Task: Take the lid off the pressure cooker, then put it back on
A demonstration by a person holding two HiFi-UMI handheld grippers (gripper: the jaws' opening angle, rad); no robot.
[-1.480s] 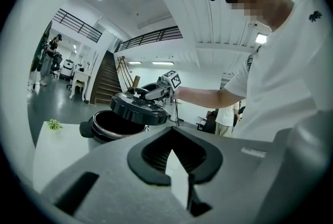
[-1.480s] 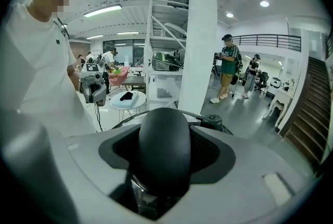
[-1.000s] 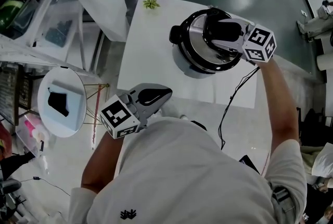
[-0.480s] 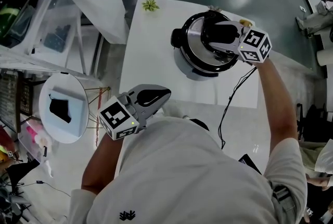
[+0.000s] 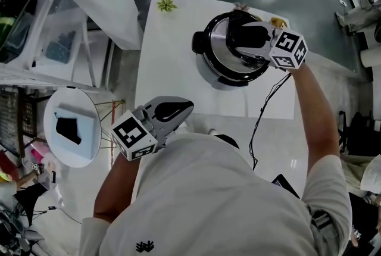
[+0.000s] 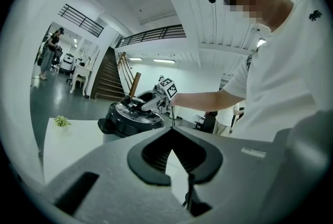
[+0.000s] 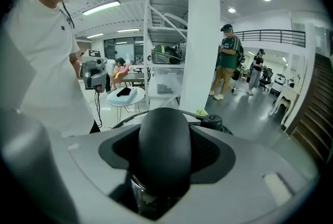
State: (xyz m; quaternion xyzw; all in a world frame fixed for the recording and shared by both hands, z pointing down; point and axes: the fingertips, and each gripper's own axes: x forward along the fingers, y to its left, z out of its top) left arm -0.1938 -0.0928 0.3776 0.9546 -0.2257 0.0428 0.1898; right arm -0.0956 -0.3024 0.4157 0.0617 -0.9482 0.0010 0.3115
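The pressure cooker stands at the far side of the white table, its steel lid on top. My right gripper reaches over it from the right, shut on the lid's black handle. In the right gripper view that handle fills the space between the jaws. My left gripper hangs near my body at the table's near edge, shut and empty. From the left gripper view the cooker lies ahead, well apart from the left gripper.
A small green plant sits at the table's far left corner. The cooker's black cord trails off the near right edge. A round side table and shelving stand to the left. People stand in the hall behind.
The right gripper, still on the lid handle, has sunk slightly onto the cooker. The left gripper has kept still.
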